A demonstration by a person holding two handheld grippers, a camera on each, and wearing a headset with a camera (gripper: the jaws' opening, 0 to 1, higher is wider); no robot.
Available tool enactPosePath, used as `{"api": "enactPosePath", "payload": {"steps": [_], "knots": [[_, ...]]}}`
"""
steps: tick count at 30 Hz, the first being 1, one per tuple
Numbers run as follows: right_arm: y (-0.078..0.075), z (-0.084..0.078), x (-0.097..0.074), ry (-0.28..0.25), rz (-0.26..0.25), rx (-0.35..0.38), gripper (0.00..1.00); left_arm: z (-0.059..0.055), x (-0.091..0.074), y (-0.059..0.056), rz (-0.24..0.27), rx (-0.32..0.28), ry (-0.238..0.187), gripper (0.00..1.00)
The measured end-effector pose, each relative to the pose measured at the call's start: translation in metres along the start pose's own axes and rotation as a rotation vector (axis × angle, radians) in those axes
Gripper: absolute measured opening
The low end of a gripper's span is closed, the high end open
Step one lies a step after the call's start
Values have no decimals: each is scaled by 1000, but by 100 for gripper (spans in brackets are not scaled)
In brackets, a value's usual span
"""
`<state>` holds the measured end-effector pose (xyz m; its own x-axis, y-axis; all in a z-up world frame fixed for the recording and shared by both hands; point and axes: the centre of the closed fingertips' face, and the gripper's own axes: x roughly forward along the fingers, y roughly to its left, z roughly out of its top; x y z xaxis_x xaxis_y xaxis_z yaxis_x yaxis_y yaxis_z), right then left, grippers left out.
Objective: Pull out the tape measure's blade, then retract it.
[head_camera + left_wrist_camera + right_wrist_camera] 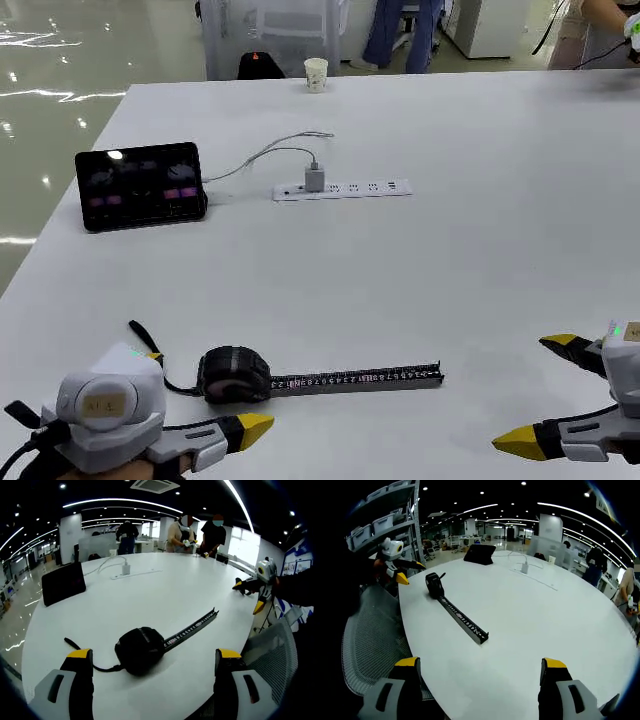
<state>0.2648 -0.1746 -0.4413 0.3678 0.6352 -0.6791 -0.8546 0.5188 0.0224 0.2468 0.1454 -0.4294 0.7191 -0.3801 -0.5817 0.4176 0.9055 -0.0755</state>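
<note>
- A black tape measure (235, 374) is seen lying near the front edge of the white desk (420, 270), with its blade (360, 378) drawn out flat to the right.
- The left gripper (203, 392) is held wide apart, and the case lies between its yellow tips, untouched.
- The right gripper (538, 390) is also spread wide, beyond the blade's end, with nothing grasped.
- A tablet (140, 186), power strip (342, 188) and cup (316, 74) are set farther back.

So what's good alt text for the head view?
A black tape measure lies on a white table, its blade pulled out to the right, with an open left gripper near its case and an open right gripper beyond the blade's tip. Farther back are a tablet, a power strip and a cup.
</note>
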Motion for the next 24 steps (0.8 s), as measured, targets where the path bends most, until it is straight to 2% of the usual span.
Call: {"api": "enactPosePath", "payload": {"steps": [2, 4, 7, 11, 13, 21, 24], "knots": [[1, 1, 3, 10, 15, -33, 99, -2, 3, -1, 22, -5, 2, 99], [2, 3, 6, 19, 23, -57, 99, -5, 7, -4, 20, -13, 10, 99], [0, 5, 10, 24, 37, -74, 99, -3, 10, -5, 46, -19, -5, 99], [-4, 8, 17, 36, 47, -109, 99, -3, 14, -1, 79, -34, -15, 99], [-5, 10, 20, 42, 54, -130, 99, -2, 17, 2, 102, -19, -28, 99], [-12, 11, 36, 87, 82, -224, 99, 4, 27, -3, 104, -28, -46, 99], [-16, 10, 44, 115, 101, -264, 99, 5, 30, -1, 124, -28, -61, 99]]}}
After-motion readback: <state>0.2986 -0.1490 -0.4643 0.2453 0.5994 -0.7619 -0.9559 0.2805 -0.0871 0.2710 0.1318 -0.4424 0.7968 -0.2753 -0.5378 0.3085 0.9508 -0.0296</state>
